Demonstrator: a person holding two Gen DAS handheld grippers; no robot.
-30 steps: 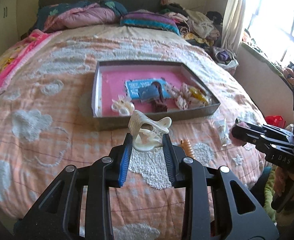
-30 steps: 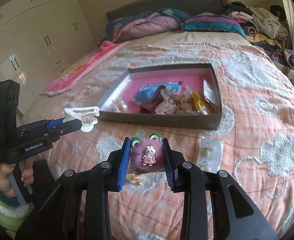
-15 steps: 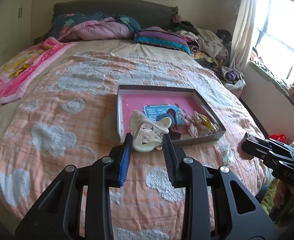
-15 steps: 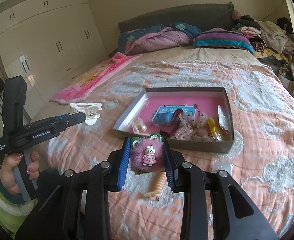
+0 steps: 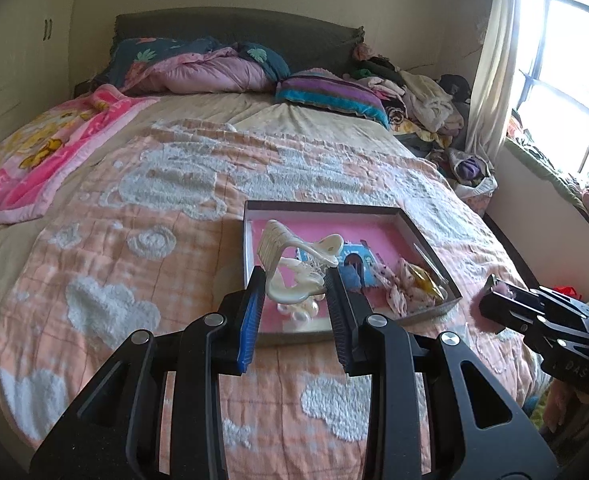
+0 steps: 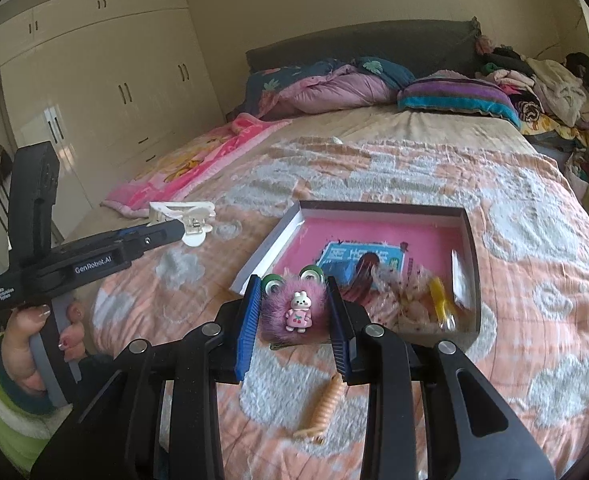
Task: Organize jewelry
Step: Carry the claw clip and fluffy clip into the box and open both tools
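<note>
Cream claw hair clip pinched in left gripper, held above near-left part of box. Purple fluffy clip with bunny charm and green frog eyes pinched in right gripper, above bed just before box near edge. Pink-lined box on peach quilt holds blue card, wrapped pieces, yellow item. Orange spiral hair tie on quilt, below right gripper.
</note>
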